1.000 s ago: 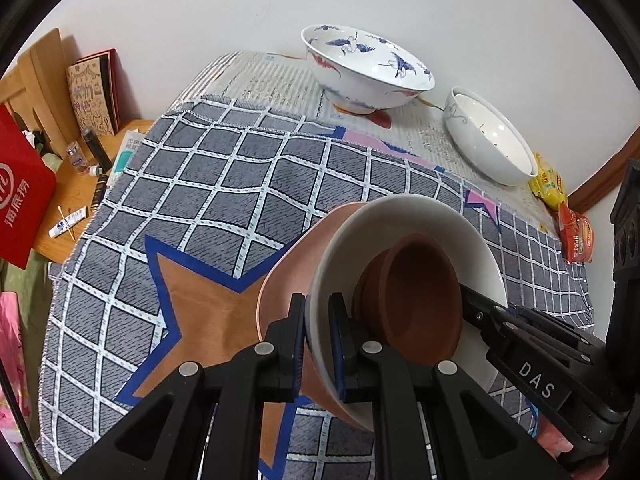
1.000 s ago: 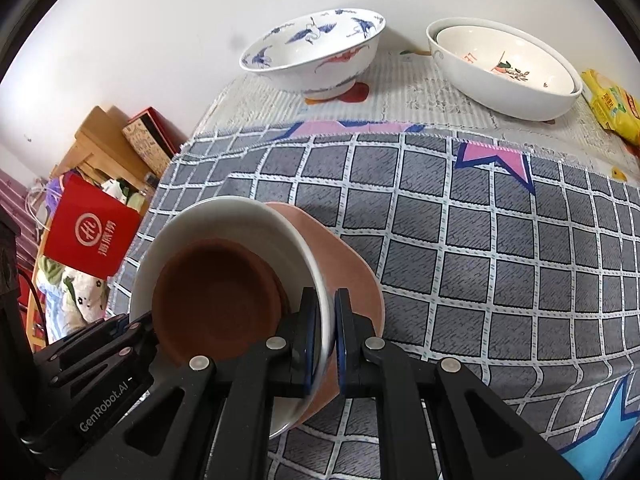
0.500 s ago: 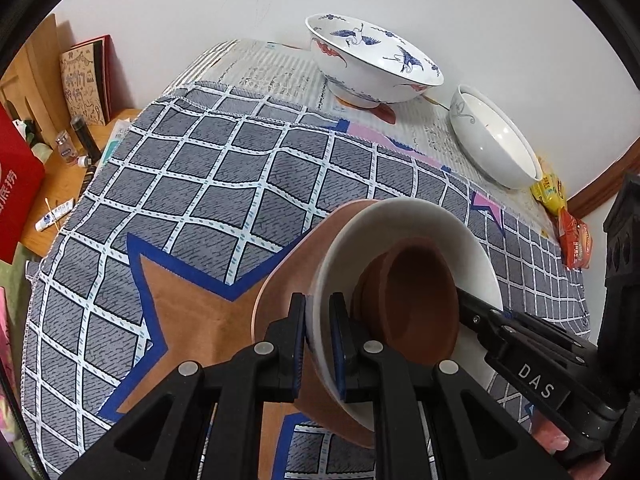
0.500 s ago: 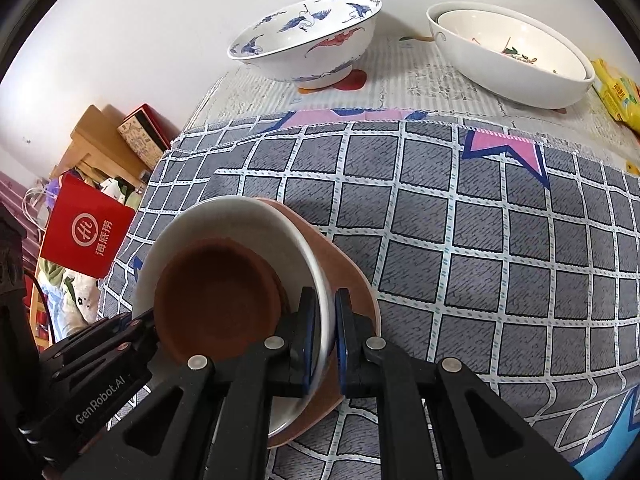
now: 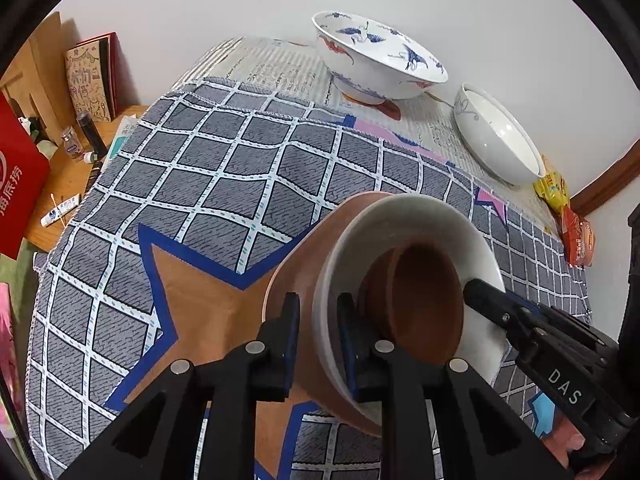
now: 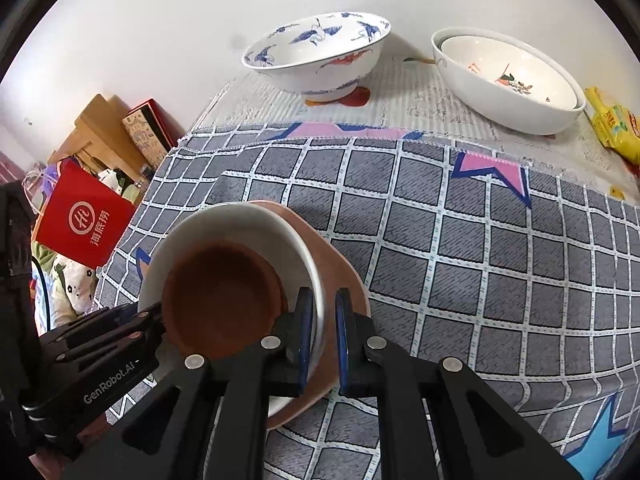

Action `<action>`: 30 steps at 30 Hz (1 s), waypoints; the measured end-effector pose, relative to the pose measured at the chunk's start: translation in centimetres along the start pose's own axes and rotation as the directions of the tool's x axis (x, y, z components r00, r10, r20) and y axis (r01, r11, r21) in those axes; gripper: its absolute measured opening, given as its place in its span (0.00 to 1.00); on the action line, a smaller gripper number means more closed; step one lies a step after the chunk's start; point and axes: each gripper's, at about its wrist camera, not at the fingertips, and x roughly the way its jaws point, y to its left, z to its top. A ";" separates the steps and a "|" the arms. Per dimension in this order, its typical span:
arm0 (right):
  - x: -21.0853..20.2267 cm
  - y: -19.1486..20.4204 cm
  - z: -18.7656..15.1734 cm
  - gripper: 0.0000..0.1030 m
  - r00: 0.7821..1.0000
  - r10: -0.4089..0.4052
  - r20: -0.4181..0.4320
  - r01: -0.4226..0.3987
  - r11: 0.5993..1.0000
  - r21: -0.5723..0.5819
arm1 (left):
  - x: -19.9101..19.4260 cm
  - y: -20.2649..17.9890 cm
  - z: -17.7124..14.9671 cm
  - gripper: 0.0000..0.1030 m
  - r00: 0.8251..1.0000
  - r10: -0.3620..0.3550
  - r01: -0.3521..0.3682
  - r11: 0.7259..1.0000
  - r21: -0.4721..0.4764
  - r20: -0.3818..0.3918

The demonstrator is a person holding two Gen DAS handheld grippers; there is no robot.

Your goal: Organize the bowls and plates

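Left wrist view: left gripper (image 5: 316,336) pinches near rim of nested stack, w/ pink plate (image 5: 296,280) under white bowl (image 5: 416,216) under small brown bowl (image 5: 424,300). Right gripper (image 6: 322,330) clamps opposite rim. Stack held tilted over checked cloth (image 6: 480,240). Step, I'd guess: carrying it toward crane bowl (image 6: 320,56) and white bowls (image 6: 508,76) at back. Next: level it, both hands moving together, set down gently.

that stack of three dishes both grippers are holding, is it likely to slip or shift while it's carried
Probably somewhat. The small brown bowl sits loose inside the white bowl, unclamped, so tilting could slide it. Both grippers pinch only thin glazed rims, likely slippery. The pink plate underneath looks rigid and breakable.
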 end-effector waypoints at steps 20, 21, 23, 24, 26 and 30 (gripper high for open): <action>-8.5 -0.2 -4.1 0.14 0.995 0.047 0.087 -0.045 0.999 -0.019 | -8.3 -1.1 -3.4 0.28 0.992 0.016 -0.020 0.999 0.034 0.124; -9.3 -0.3 -4.4 0.18 0.994 0.035 0.102 -0.033 0.999 -0.022 | -9.0 -1.6 -3.9 0.31 0.990 0.014 -0.021 0.999 0.047 0.137; -11.4 -0.9 -5.5 0.27 0.990 0.016 0.141 -0.014 1.000 -0.011 | -10.2 -2.6 -4.8 0.33 0.987 0.013 -0.025 0.997 0.073 0.161; -12.6 -1.3 -6.1 0.34 0.987 0.009 0.162 -0.010 1.000 0.001 | -11.1 -3.4 -5.5 0.33 0.984 0.010 -0.027 0.995 0.091 0.177; -14.5 -2.0 -7.1 0.42 0.979 -0.017 0.202 0.014 1.000 0.018 | -12.2 -4.4 -6.4 0.37 0.980 0.003 -0.025 0.994 0.110 0.197; -18.2 -3.0 -9.6 0.50 0.953 -0.133 0.272 0.132 0.991 0.022 | -14.6 -6.9 -8.9 0.51 0.966 0.017 -0.055 0.989 0.141 0.260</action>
